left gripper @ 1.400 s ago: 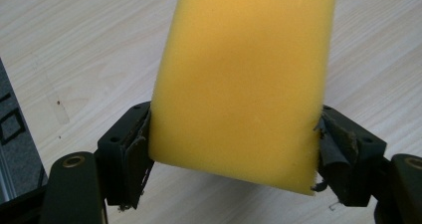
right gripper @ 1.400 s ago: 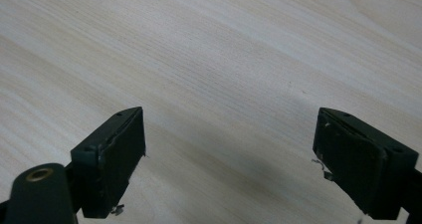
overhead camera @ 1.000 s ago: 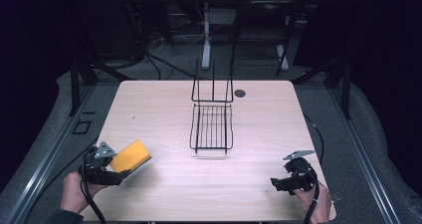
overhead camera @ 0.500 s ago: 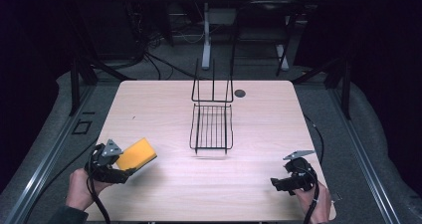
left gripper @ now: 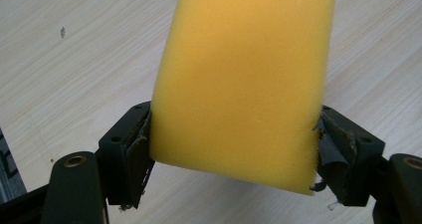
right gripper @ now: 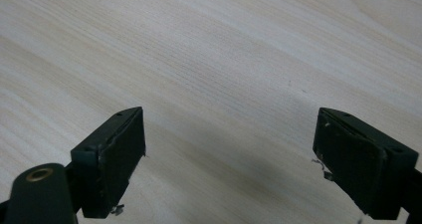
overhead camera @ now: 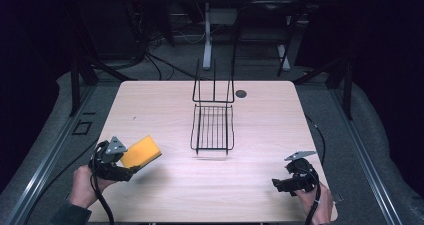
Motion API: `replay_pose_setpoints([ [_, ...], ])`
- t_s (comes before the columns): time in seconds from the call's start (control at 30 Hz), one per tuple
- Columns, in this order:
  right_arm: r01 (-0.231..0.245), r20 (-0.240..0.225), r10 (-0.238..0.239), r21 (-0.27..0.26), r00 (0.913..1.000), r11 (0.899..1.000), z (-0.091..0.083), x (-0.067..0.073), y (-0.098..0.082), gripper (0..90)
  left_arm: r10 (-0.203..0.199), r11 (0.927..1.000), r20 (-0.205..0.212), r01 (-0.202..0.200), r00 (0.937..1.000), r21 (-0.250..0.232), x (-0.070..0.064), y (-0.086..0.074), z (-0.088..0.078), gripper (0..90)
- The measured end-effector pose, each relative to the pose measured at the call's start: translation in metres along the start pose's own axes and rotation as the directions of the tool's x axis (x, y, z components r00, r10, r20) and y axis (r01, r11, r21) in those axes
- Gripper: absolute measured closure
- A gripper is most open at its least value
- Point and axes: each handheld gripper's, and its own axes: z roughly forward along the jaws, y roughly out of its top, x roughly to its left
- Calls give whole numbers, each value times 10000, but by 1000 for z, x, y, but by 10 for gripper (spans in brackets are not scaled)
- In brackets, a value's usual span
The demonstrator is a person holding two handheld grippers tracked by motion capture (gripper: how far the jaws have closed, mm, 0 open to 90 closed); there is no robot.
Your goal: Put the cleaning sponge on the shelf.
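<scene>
A yellow sponge [overhead camera: 141, 151] is held just above the wooden table [overhead camera: 150, 105] at the front left, with my left gripper [overhead camera: 120, 164] shut on it. In the left gripper view the sponge [left gripper: 244, 84] stands between the two pads [left gripper: 137, 154], which press on its sides. My right gripper [overhead camera: 280, 184] rests low at the front right corner of the table. Its jaws stand wide apart over bare wood in the right gripper view, with the right gripper [right gripper: 229, 159] open and holding nothing.
A black wire rack [overhead camera: 213, 125] stands in the middle of the table, its tall back toward the far edge. A small dark round hole [overhead camera: 241, 93] lies beside it at the far side. Cables and stand legs cross the dark floor beyond.
My left gripper has carried the sponge a little to the right and forward along the table. The right gripper has kept still.
</scene>
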Motion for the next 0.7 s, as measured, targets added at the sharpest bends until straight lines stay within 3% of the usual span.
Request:
replay_pose_setpoints([
  [0.7, 0, -18, 0, -32, 10000, 10000, 0, 0, 0, 130, 351, 9992, 270, -345, 9990, -214, -6, 24, 6, 260],
])
